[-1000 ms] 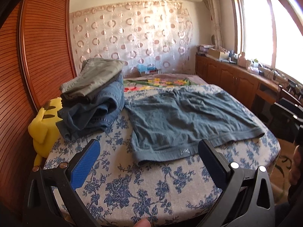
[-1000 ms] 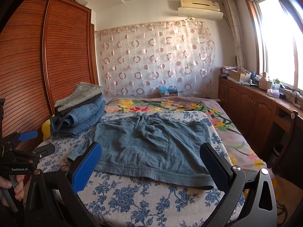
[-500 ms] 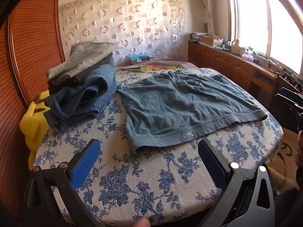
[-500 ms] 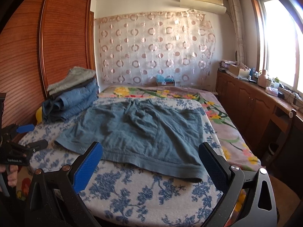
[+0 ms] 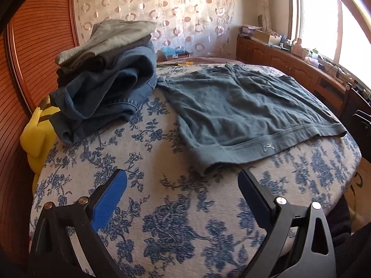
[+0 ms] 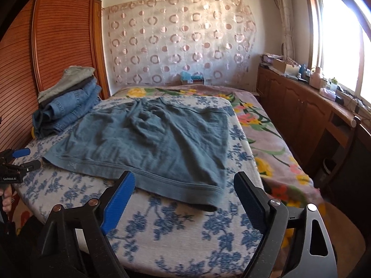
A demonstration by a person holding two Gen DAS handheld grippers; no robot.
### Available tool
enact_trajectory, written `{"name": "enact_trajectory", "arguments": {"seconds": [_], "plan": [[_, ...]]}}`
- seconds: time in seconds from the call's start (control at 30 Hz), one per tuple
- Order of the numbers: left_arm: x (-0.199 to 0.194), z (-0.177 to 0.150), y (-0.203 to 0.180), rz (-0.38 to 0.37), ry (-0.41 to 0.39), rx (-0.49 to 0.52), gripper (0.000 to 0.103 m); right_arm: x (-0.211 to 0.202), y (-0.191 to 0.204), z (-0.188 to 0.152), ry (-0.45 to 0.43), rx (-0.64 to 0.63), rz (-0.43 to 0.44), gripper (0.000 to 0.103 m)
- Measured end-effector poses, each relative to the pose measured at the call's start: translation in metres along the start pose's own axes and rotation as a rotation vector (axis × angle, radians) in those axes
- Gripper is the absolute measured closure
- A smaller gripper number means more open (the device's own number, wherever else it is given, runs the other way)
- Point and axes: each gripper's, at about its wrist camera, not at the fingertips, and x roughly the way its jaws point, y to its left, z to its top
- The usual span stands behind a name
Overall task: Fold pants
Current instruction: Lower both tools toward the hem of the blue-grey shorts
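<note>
Left wrist view: left gripper [image 5: 182, 186] hung low over the flowered bedcover [image 5: 167, 227], jaws spread and starting to close with only bare cover between them. The blue-grey pants [image 5: 243, 113] lay flat just ahead, the waistband's near corner closest to the fingers (probably the intended pinch point). A stack of folded clothes [image 5: 104, 74] sat at the left, apart from the pants, likely kept aside to leave folding room. A yellow plush toy [image 5: 37, 136] showed at the bed's edge.

Right wrist view: right gripper [image 6: 183, 190] faced the waistband's other corner, jaws wide but narrowing, nothing pinched. The pants [image 6: 153, 136] lay spread, touching neither gripper. The left gripper [image 6: 18, 159] showed at far left, beside the opposite corner.
</note>
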Motion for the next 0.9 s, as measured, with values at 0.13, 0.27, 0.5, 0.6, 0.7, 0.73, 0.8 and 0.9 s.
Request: {"name": "enact_trajectory", "arguments": {"seconds": [0.13, 0.27, 0.5, 0.6, 0.7, 0.73, 0.8, 0.9], "plan": [[0.01, 0.0, 0.002, -0.018, 0.024, 0.019, 0.019, -0.004, -0.003, -0.002, 0.013, 0.001, -0.013, 0.016], [0.019, 0.004, 0.001, -0.038, 0.044, 0.051, 0.028, -0.006, -0.001, -0.006, 0.029, -0.004, -0.011, 0.017], [0.024, 0.014, -0.005, -0.059, 0.034, 0.06, 0.043, -0.006, -0.01, -0.003, 0.088, -0.018, -0.028, 0.021], [0.027, 0.016, -0.007, -0.065, 0.036, 0.059, 0.044, -0.01, -0.017, 0.0, 0.107, -0.006, -0.04, 0.021], [0.03, 0.019, -0.006, -0.067, 0.035, 0.05, 0.044, -0.013, -0.02, 0.002, 0.114, 0.005, -0.049, 0.022], [0.031, 0.021, -0.005, -0.067, 0.033, 0.047, 0.044, -0.014, -0.019, 0.003, 0.117, 0.007, -0.05, 0.022], [0.031, 0.023, -0.004, -0.067, 0.031, 0.041, 0.044, -0.012, -0.016, 0.005, 0.124, 0.004, -0.053, 0.023], [0.031, 0.023, -0.004, -0.067, 0.027, 0.043, 0.047, -0.008, -0.013, 0.006, 0.143, -0.009, -0.052, 0.029]]}}
